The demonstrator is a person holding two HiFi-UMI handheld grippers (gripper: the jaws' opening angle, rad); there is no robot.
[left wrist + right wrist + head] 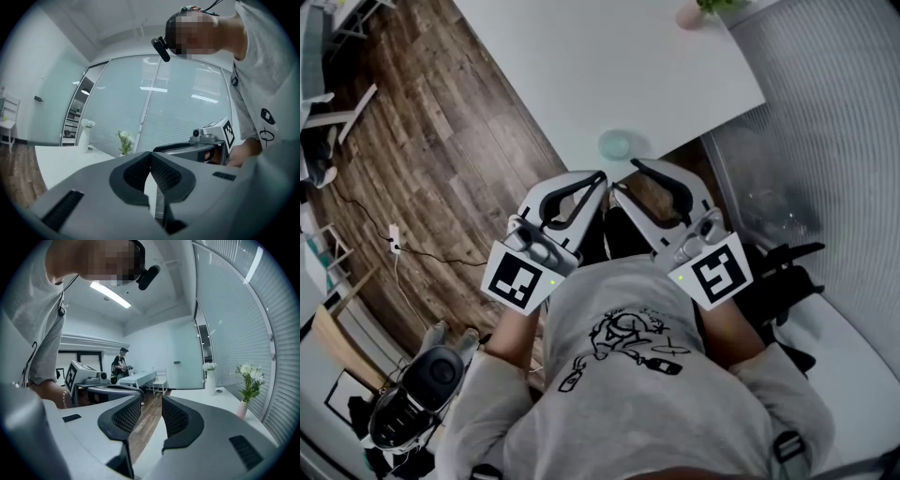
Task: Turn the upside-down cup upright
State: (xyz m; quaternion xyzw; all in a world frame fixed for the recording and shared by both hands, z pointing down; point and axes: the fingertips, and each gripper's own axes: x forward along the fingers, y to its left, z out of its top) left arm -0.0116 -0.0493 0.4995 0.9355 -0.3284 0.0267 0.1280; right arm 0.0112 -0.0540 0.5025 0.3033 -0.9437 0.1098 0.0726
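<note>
The cup [615, 143], pale green and see-through, stands on the white table [581, 66] near the edge closest to the person, just beyond the tips of both claws and touched by neither. Only the head view shows it, and from above I cannot tell which way up it is. The left gripper [598, 180] and the right gripper [626, 176] are side by side, tips near each other. The left gripper view shows its jaws pressed together on nothing [151, 157]. The right gripper view shows its jaws a little apart, with only floor and table edge in the gap [152, 401]. That view alone takes in a second person [121, 364] by a far table [136, 378], and a pink vase [243, 408] of flowers.
</note>
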